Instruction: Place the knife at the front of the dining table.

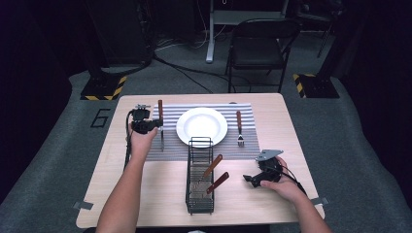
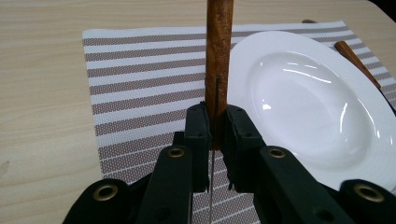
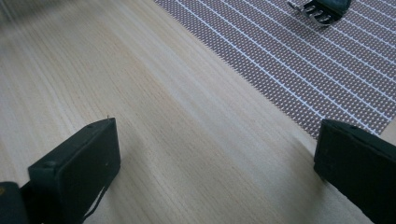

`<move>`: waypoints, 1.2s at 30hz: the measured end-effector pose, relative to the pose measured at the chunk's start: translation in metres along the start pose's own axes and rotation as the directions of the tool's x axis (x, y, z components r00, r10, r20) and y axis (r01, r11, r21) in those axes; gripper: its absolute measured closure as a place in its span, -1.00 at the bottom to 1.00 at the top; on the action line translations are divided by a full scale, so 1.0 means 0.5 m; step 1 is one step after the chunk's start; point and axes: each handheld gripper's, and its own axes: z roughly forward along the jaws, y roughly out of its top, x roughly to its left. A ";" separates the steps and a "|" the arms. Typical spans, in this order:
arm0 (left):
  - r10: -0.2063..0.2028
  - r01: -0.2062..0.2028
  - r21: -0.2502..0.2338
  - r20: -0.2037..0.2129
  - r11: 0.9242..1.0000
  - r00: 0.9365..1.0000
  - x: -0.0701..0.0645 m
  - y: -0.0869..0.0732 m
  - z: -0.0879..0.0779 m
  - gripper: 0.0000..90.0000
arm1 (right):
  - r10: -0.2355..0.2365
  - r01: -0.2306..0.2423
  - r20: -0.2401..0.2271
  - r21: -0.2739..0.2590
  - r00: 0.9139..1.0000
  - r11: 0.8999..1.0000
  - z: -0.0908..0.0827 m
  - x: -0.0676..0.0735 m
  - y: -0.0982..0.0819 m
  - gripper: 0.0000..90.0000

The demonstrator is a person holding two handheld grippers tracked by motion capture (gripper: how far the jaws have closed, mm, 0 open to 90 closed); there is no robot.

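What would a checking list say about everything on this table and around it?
Surface: wooden table with a striped placemat.
Job's things: white plate mid-mat; fork to its right; knife, wooden handle; wire basket holding two wooden-handled utensils.
Clutter: nothing seen.
Grippers: left gripper clamps the knife left of the plate; right gripper open over bare table.
Cables: one trails from each gripper; more lie on the floor.
Surroundings: folding chair, dark room.
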 end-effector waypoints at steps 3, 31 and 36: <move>0.000 0.000 -0.004 -0.005 1.000 1.000 0.003 -0.001 0.011 0.78 | 0.000 0.000 0.000 0.000 1.000 1.000 0.000 0.000 0.000 -1.00; -0.128 0.126 -0.049 -0.032 0.991 0.991 0.024 -0.016 0.085 0.79 | 0.000 0.000 0.000 0.000 1.000 1.000 0.000 0.000 0.000 -1.00; -0.171 0.170 -0.050 -0.029 0.984 0.985 0.034 -0.019 0.095 0.79 | 0.000 0.000 0.000 0.000 1.000 1.000 0.000 0.000 0.000 -1.00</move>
